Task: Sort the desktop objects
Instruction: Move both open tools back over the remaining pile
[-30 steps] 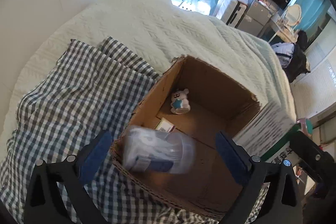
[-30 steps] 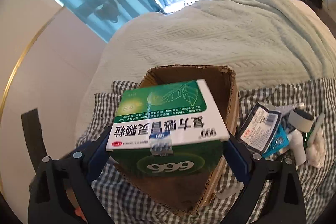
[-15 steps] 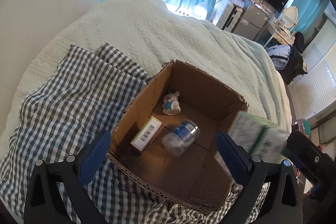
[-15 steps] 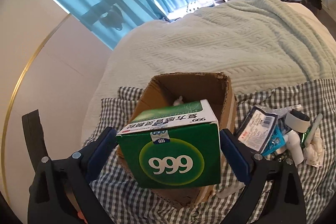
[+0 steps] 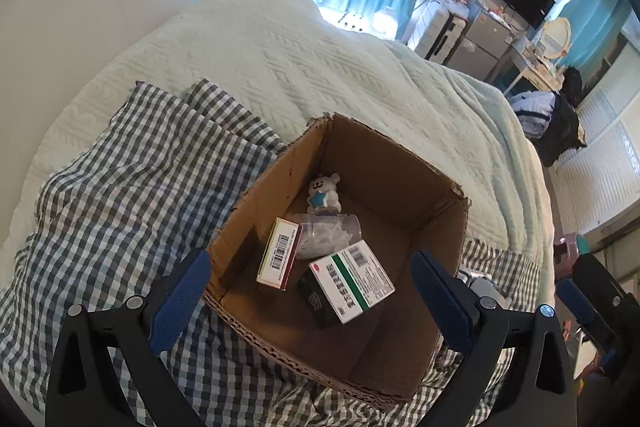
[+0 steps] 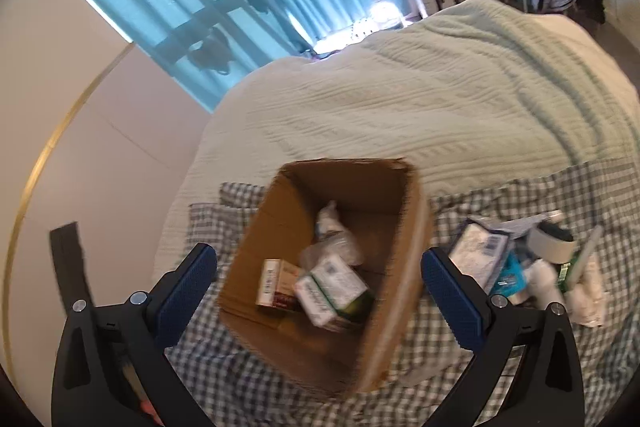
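Observation:
An open cardboard box (image 5: 384, 155) (image 6: 404, 251) stands on a checked cloth. Inside lie a green and white medicine box (image 5: 348, 285) (image 6: 332, 291), a red-edged small box (image 5: 280, 257) (image 6: 276, 285), a clear plastic jar (image 5: 326, 235) on its side and a small white bear figure (image 5: 324, 191). My left gripper (image 5: 316, 299) is open and empty above the box's near edge. My right gripper (image 6: 320, 291) is open and empty above the box.
A pile of loose items lies on the checked cloth (image 6: 460, 347) right of the box: a white packet (image 6: 480, 251), a tape roll (image 6: 550, 241), a blue pack (image 6: 510, 277) and tubes. A pale green quilt (image 5: 300, 67) covers the bed behind.
The right gripper has opened and let go of the green medicine box, which now lies inside the cardboard box. The clear jar dropped by the left gripper has settled in the box.

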